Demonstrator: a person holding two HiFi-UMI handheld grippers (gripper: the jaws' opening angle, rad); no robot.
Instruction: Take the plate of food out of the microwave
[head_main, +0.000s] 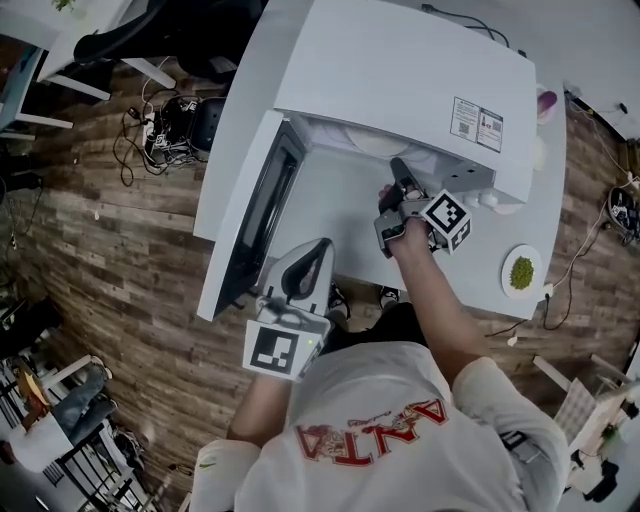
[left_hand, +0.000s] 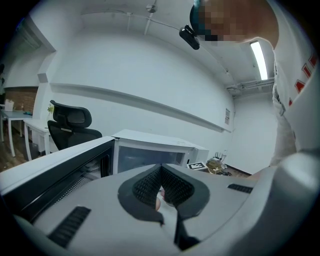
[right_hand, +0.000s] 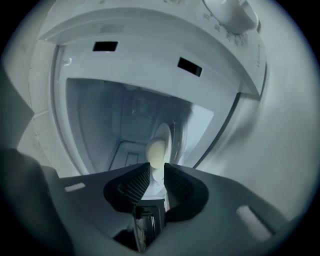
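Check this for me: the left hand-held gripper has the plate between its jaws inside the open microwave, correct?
Not quite: it is the right hand-held gripper, not the left. The right gripper view shows the plate between its jaws inside the open microwave. In the head view, the left hand-held gripper is outside, by the door.

White microwave (head_main: 400, 80), door (head_main: 250, 220) swung open toward seven o'clock — inside, a white plate (right_hand: 166, 132) carrying pale, egg-shaped food (right_hand: 156, 152).

white table (head_main: 240, 130), wood plank floor (head_main: 100, 260), tangle of cables (head_main: 160, 125) on it, black office chair (left_hand: 70, 120)
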